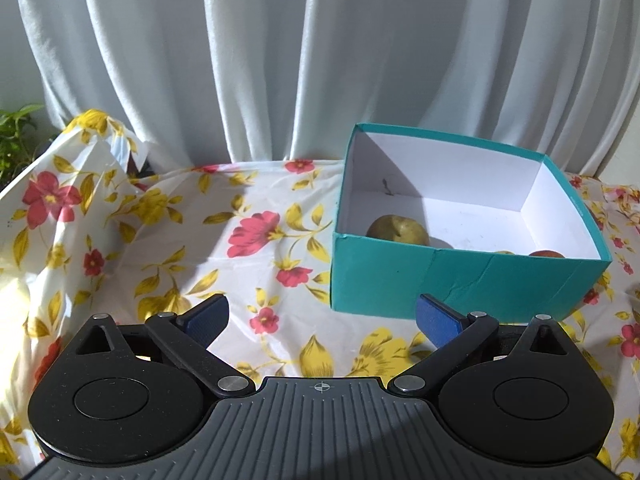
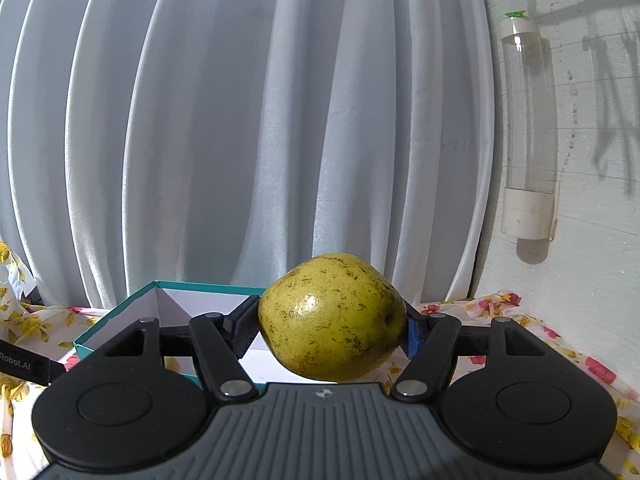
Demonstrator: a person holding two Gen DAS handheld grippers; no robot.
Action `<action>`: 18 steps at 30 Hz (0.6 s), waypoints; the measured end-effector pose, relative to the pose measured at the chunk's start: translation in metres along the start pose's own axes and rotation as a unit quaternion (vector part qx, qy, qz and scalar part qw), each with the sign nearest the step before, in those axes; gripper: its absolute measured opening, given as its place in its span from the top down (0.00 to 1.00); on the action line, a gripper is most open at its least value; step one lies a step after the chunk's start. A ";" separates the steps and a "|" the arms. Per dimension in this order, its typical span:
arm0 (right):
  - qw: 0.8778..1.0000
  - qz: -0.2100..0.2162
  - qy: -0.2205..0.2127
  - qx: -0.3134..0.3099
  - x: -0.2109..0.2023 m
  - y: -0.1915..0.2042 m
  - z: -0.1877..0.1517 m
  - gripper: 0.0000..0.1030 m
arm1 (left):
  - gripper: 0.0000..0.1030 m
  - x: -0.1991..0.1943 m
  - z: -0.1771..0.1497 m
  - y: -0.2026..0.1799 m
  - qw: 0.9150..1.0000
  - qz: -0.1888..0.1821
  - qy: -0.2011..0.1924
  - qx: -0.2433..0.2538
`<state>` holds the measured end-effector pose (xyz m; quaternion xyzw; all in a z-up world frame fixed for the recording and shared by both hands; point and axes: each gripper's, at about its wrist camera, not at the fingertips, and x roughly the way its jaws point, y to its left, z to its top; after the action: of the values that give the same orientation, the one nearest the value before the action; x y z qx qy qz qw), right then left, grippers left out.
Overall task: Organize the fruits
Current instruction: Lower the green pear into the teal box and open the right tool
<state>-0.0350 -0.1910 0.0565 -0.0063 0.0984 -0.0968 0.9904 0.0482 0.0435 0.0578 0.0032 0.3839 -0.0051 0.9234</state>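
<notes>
A teal box with a white inside stands on the floral tablecloth, right of centre in the left wrist view. A yellow-green pear lies in its near left corner, and a red fruit peeks over its near wall. My left gripper is open and empty, low over the cloth just in front of the box. My right gripper is shut on a speckled yellow-green pear, held in the air near the box, which shows behind and to the left.
The floral tablecloth is wrinkled and bunched up at the left. A white curtain hangs behind the table. A green plant is at far left. A clear tube dispenser hangs on the right wall.
</notes>
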 end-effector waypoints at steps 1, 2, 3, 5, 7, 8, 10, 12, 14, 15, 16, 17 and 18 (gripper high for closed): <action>1.000 0.004 0.000 -0.001 0.003 0.002 0.000 0.33 | 0.01 -0.001 -0.001 0.001 1.000 0.002 0.000 0.000; 1.000 0.006 0.001 -0.003 0.006 0.003 0.000 0.33 | 0.01 -0.002 -0.003 0.002 1.000 0.003 0.000 0.000; 1.000 0.008 0.001 -0.004 0.009 0.005 -0.001 0.33 | 0.01 -0.003 -0.004 0.002 1.000 0.007 0.001 -0.001; 1.000 0.012 0.004 -0.008 0.017 0.008 -0.003 0.33 | 0.01 -0.003 -0.006 0.004 1.000 0.012 0.003 -0.003; 1.000 0.017 0.010 -0.010 0.025 0.012 -0.005 0.33 | 0.01 -0.004 -0.008 0.005 1.000 0.014 0.006 -0.005; 1.000 0.019 0.013 -0.012 0.029 0.013 -0.006 0.33 | 0.01 -0.004 -0.009 0.006 1.000 0.014 0.007 -0.005; 0.999 0.024 0.018 -0.016 0.038 0.017 -0.008 0.33 | 0.01 -0.005 -0.010 0.006 1.000 0.015 0.008 -0.004; 0.999 0.028 0.024 -0.024 0.047 0.021 -0.009 0.33 | 0.01 -0.005 -0.011 0.006 1.000 0.018 0.007 -0.004; 0.999 0.032 0.027 -0.030 0.056 0.024 -0.010 0.33 | 0.01 -0.005 -0.011 0.006 1.000 0.018 0.008 -0.006; 0.998 0.033 0.028 -0.034 0.061 0.026 -0.012 0.33 | 0.01 -0.005 -0.012 0.006 1.000 0.017 0.009 -0.007; 0.998 0.033 0.030 -0.038 0.065 0.028 -0.014 0.33 | 0.01 -0.005 -0.012 0.006 1.000 0.018 0.009 -0.007; 0.998 0.033 0.032 -0.041 0.070 0.029 -0.016 0.33 | 0.01 -0.004 -0.012 0.006 1.000 0.018 0.010 -0.006; 0.998 0.032 0.035 -0.042 0.075 0.030 -0.018 0.33 | 0.01 -0.004 -0.013 0.005 1.000 0.017 0.012 -0.005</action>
<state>0.0389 -0.1759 0.0231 -0.0409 0.1375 -0.0611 0.9878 0.0368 0.0489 0.0516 0.0056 0.3947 0.0128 0.9187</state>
